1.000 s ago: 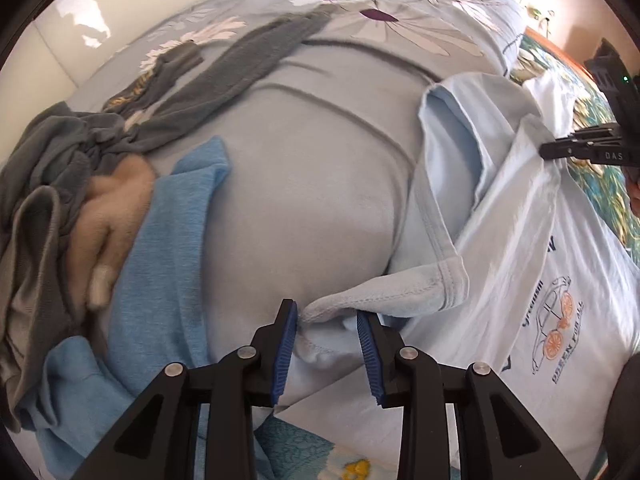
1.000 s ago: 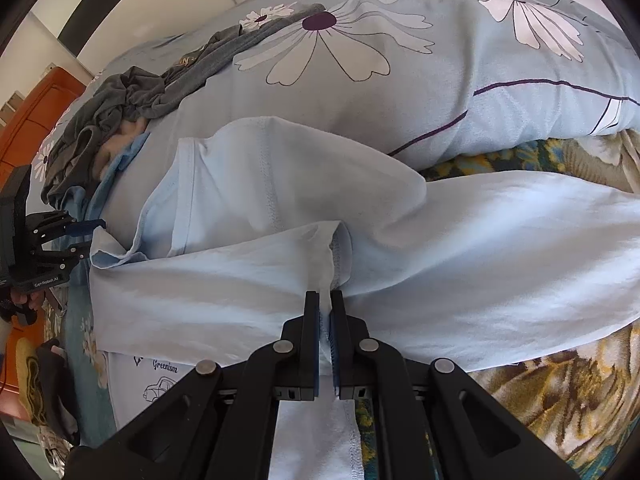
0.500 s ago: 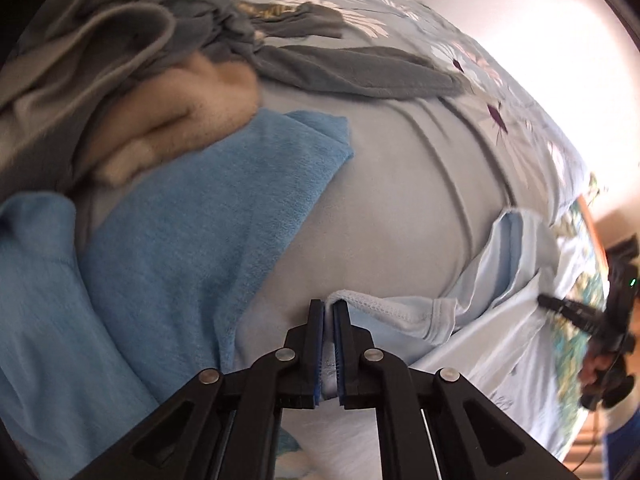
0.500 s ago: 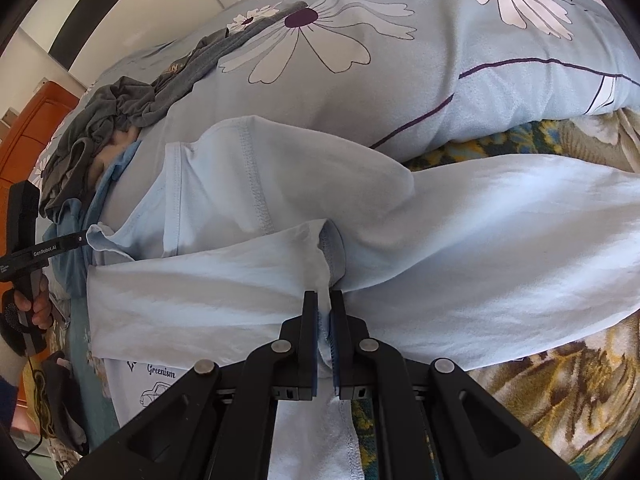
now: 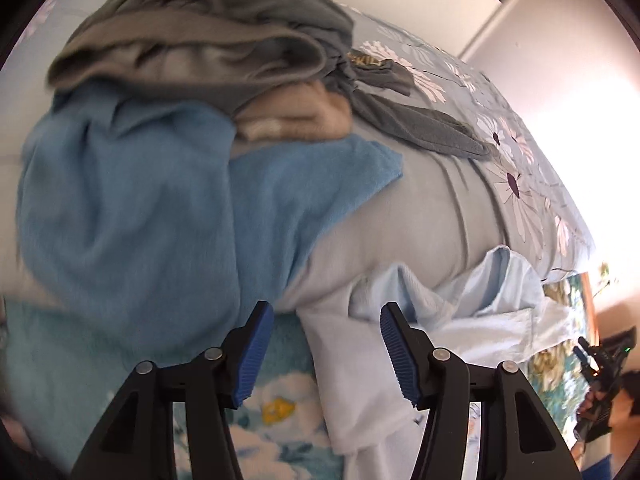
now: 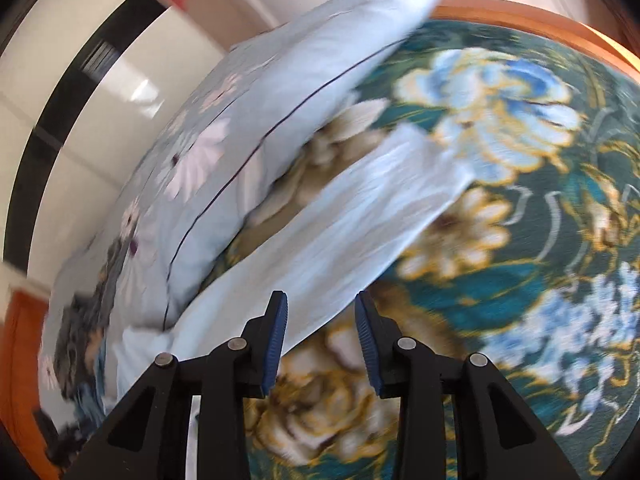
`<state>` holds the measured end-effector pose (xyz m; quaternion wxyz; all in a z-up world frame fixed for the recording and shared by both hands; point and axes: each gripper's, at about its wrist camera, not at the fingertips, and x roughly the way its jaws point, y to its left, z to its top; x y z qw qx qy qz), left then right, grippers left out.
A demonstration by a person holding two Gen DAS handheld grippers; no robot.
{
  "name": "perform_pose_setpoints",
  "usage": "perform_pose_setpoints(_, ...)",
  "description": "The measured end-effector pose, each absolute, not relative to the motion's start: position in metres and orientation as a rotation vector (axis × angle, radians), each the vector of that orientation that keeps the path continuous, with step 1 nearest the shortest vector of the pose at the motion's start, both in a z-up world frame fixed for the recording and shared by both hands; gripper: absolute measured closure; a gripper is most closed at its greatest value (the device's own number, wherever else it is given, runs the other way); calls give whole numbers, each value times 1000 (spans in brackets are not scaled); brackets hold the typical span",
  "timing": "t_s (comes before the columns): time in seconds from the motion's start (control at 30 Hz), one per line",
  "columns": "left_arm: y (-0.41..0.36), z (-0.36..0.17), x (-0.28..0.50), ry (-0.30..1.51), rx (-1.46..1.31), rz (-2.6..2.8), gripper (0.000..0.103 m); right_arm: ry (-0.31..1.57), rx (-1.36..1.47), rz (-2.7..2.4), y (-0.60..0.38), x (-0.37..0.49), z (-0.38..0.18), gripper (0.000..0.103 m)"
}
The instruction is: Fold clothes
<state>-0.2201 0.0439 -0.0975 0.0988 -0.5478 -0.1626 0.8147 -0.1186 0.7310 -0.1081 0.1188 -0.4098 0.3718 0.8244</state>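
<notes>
Pale-blue shirt (image 5: pixel 460 320): long axis across bed, sleeve end between wide, empty left gripper (image 5: pixel 326 350), hem end ahead of wide, empty right gripper (image 6: pixel 320 336).

Pale blue tee (image 5: pixel 472 312): lies crumpled at the foot of the grey duvet, at 5 o'clock in left view; collar/sleeve part bunched into folds, a white-ish edge running down toward 6. In right view the tee (image 6: pixel 352 216) stretches as a long flat band from 7 to 1 o'clock across the bed, its end squared off, some blur.

Blue towel-like top (image 5: pixel 132 216): heaped at 9 o'clock, one flat corner pointing toward 2.

Grey garment (image 5: pixel 192 40): piled at 11–12, partly over the blue one, a sleeve trailing toward 3.

Beige fluffy piece (image 5: pixel 296 116): tucked under the grey, just above the blue corner.
</notes>
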Motion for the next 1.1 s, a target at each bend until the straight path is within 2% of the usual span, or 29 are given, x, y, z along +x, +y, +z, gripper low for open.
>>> perform_pose_setpoints(0.13,45,-105,-190,-672,-1648,2377,43,1298,-1046,2267,787,-120,-124,67)
perform_pose_setpoints(0.3,44,-106,-166,-816,-1658,2343,43,1322,-1081,2184,793,-143,-144,68)
perform_pose_setpoints(0.33,44,-104,-165,-815,-1660,2346,43,1324,-1066,2187,793,-144,-143,79)
perform_pose_setpoints(0.37,44,-101,-165,-811,-1658,2354,43,1328,-1062,2192,793,-146,-143,100)
perform_pose_setpoints(0.47,42,-90,-164,-805,-1626,2375,42,1317,-1018,2260,787,-149,-127,100)
perform_pose_setpoints(0.6,39,-78,-158,-801,-1582,2395,42,1149,-960,2517,748,-152,-68,100)
perform_pose_setpoints(0.8,34,-76,-140,-837,-1564,2385,42,897,-976,2953,633,-165,20,100)
perform_pose_setpoints(0.97,22,-81,-125,-920,-1561,2365,42,754,-1138,3203,518,-175,45,100)
perform_pose_setpoints(1.1,10,-87,-116,-984,-1554,2356,42,557,-1326,3330,420,-178,38,100)
